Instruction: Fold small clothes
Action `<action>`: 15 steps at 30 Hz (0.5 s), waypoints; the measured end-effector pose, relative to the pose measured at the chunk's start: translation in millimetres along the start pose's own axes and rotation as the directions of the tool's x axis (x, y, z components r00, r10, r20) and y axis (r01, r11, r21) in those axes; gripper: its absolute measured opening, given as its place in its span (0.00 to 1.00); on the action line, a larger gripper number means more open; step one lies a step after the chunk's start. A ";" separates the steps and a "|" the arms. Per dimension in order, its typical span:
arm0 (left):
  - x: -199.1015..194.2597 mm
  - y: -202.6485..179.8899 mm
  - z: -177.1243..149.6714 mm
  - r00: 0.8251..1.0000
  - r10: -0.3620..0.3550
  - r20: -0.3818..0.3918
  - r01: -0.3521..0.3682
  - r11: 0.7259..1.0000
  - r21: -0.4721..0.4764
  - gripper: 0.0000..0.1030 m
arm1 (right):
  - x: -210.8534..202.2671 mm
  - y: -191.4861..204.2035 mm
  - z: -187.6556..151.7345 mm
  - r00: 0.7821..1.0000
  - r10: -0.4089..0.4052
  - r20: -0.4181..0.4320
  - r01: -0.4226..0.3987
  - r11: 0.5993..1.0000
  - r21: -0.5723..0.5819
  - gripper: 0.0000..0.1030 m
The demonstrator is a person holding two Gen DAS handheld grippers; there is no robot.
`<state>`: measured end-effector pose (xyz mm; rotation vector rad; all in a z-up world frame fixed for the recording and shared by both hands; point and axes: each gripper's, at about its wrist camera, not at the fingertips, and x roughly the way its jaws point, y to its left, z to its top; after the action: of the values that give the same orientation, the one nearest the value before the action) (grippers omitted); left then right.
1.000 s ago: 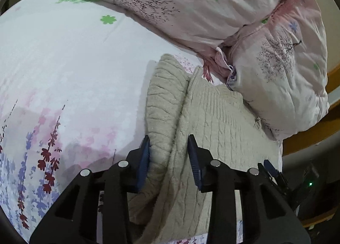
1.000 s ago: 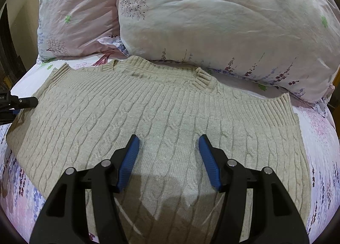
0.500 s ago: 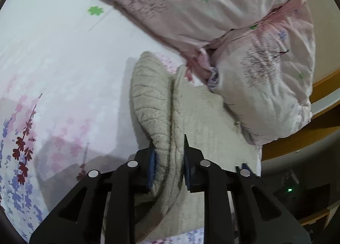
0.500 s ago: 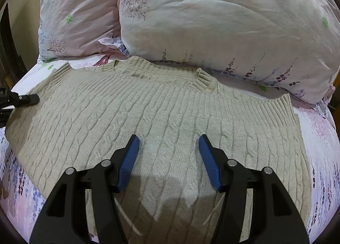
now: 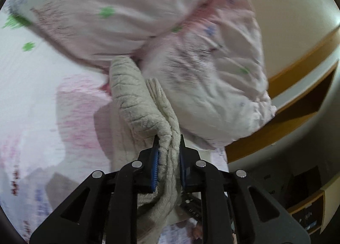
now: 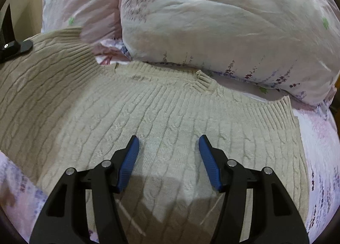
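Observation:
A beige cable-knit sweater (image 6: 161, 116) lies spread on the bed in the right wrist view. Its left side is raised off the bed. My left gripper (image 5: 169, 146) is shut on that edge of the sweater (image 5: 136, 99), which hangs bunched between its blue pads. The left gripper also shows at the far left of the right wrist view (image 6: 14, 47). My right gripper (image 6: 169, 148) is open and empty, hovering low over the middle of the sweater's body.
Two large floral pillows (image 6: 223, 21) lie right behind the sweater's far edge. The floral bedsheet (image 5: 31, 95) stretches to the left. A wooden headboard (image 5: 297, 99) and a beige wall stand beyond the pillows.
My left gripper closed on the sweater's left edge and lifted it, pulling that side up off the bed. The right gripper stayed still and open.

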<state>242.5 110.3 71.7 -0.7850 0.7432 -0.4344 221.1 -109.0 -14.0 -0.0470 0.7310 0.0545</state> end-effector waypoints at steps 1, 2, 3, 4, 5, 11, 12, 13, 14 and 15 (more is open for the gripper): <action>6.9 -12.1 -1.5 1.000 -0.011 -0.004 0.011 1.000 0.020 0.15 | -4.6 -6.1 0.6 1.000 -0.002 0.011 0.002 1.000 0.015 0.57; 11.8 -20.3 -3.1 1.000 -0.019 -0.009 0.019 0.999 0.033 0.14 | -10.5 -15.5 1.2 1.000 -0.001 0.021 0.000 1.000 0.030 0.57; 18.4 -29.1 -5.1 1.000 -0.026 -0.017 0.027 0.999 0.046 0.14 | -15.2 -24.3 1.5 1.000 -0.007 0.028 0.006 0.999 0.046 0.57; 27.5 -38.8 -8.2 0.999 -0.029 -0.029 0.031 0.998 0.059 0.14 | -19.3 -33.1 1.7 0.999 -0.014 0.034 0.012 0.998 0.063 0.57; 35.8 -46.8 -11.7 0.998 -0.035 -0.042 0.038 0.997 0.067 0.14 | -25.3 -44.9 -0.4 0.999 -0.025 0.041 0.021 0.996 0.087 0.57; 100.7 -91.0 -52.6 0.990 -0.028 -0.141 0.049 0.988 0.145 0.14 | -45.2 -109.3 -21.8 0.994 -0.103 0.041 0.091 0.969 0.229 0.57; 112.1 -95.2 -61.0 0.986 -0.023 -0.164 0.048 0.987 0.151 0.14 | -49.4 -117.9 -28.3 0.993 -0.108 0.037 0.096 0.963 0.251 0.57; 127.7 -98.4 -71.6 0.980 -0.015 -0.197 0.047 0.987 0.156 0.14 | -50.8 -129.6 -33.1 0.993 -0.115 0.028 0.102 0.953 0.284 0.57; 141.6 -101.4 -81.0 0.974 -0.003 -0.225 0.041 0.986 0.161 0.11 | -51.5 -137.0 -35.7 0.993 -0.117 0.022 0.105 0.947 0.303 0.57; 152.8 -103.1 -88.6 0.968 -0.007 -0.252 0.049 0.985 0.164 0.02 | -52.2 -143.7 -38.2 0.993 -0.117 0.018 0.106 0.941 0.320 0.57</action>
<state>270.9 -90.0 41.7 -0.5869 0.9181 -0.6221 166.4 -256.5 -4.1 0.2220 0.6920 -0.1718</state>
